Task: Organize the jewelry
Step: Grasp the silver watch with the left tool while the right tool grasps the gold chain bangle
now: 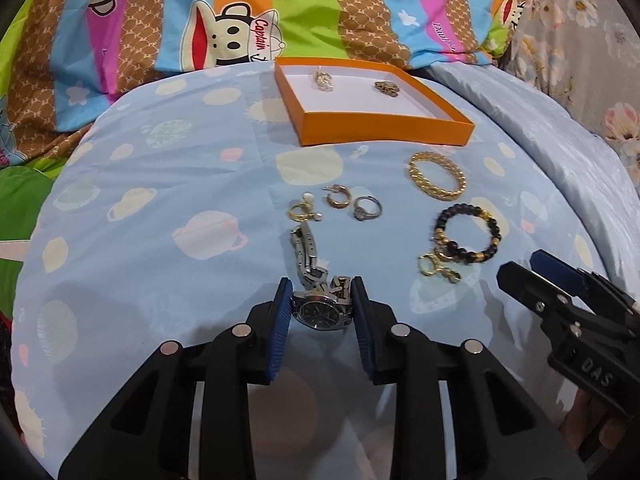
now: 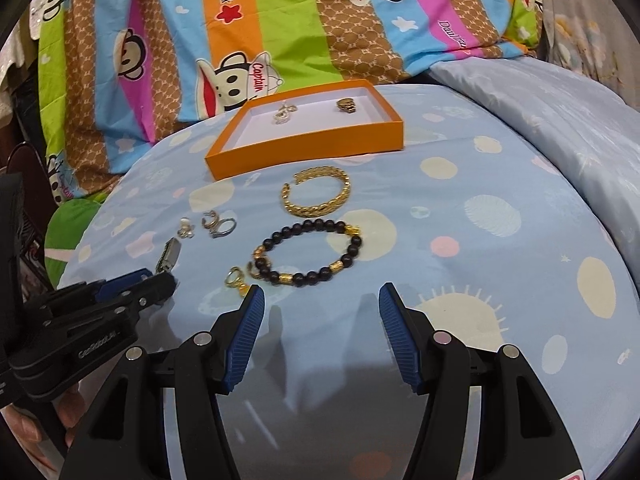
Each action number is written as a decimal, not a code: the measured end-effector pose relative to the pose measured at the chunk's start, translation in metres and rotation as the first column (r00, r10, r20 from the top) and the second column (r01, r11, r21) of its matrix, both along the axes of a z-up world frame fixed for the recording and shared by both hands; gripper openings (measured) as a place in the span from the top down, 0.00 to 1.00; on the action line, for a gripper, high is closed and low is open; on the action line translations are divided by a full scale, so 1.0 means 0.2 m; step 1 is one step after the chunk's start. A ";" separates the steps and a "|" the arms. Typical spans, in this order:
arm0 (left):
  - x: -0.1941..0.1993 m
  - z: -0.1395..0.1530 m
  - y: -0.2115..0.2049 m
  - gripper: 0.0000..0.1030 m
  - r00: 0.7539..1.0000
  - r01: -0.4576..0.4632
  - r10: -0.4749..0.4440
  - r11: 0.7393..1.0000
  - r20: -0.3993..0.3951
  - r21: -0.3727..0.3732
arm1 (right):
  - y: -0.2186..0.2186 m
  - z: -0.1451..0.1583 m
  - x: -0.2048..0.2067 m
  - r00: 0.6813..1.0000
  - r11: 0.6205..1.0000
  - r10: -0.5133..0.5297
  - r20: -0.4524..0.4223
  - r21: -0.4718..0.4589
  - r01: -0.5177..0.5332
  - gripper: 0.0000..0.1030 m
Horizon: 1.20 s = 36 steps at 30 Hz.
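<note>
the watch (image 1: 322,312) is pinched at its case between the pads of the left gripper (image 1: 320,312) on the blue bedding (image 1: 160,240), the right gripper (image 2: 320,336) spread and empty; a straight, slow lift is advised so the trailing strap clears the earrings (image 1: 304,210) before the orange box (image 1: 384,128).

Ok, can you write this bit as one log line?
left gripper: shut on watch | right gripper: open, empty | box: two pieces inside
</note>
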<state>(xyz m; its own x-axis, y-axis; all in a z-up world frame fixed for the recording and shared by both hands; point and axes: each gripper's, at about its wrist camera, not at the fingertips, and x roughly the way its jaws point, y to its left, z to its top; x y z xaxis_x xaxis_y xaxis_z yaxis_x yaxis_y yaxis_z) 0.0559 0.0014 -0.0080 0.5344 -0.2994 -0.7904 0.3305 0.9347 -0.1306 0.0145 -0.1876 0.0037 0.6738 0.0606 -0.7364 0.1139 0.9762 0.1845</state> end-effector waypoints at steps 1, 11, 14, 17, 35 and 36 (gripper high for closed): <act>0.00 0.01 0.01 0.72 1.000 -0.002 0.002 1.000 -0.005 -0.010 | -0.01 0.00 0.01 1.000 1.000 -0.002 -0.001 0.005 0.002 0.43; 0.01 0.12 0.13 0.73 0.996 -0.079 0.080 0.996 0.039 -0.029 | 0.06 0.00 0.08 0.996 0.996 0.084 -0.004 -0.003 -0.084 0.57; 0.03 0.12 0.14 0.89 0.995 -0.086 0.086 0.996 0.046 -0.013 | 0.11 0.00 0.11 0.992 0.992 0.127 -0.007 -0.028 -0.127 0.60; 0.04 0.11 0.14 0.90 0.996 -0.079 0.080 0.997 0.040 -0.013 | 0.11 -0.01 0.15 0.989 0.988 0.150 -0.016 -0.033 -0.150 0.63; 0.04 0.01 0.20 0.47 0.993 -0.113 0.113 0.993 -0.016 -0.016 | 0.03 0.00 0.14 0.996 0.995 0.094 -0.011 0.014 -0.094 0.62; 0.04 0.00 0.19 0.49 0.994 -0.108 0.108 0.994 -0.018 -0.011 | 0.02 0.00 0.14 0.996 0.996 0.091 -0.011 0.015 -0.091 0.62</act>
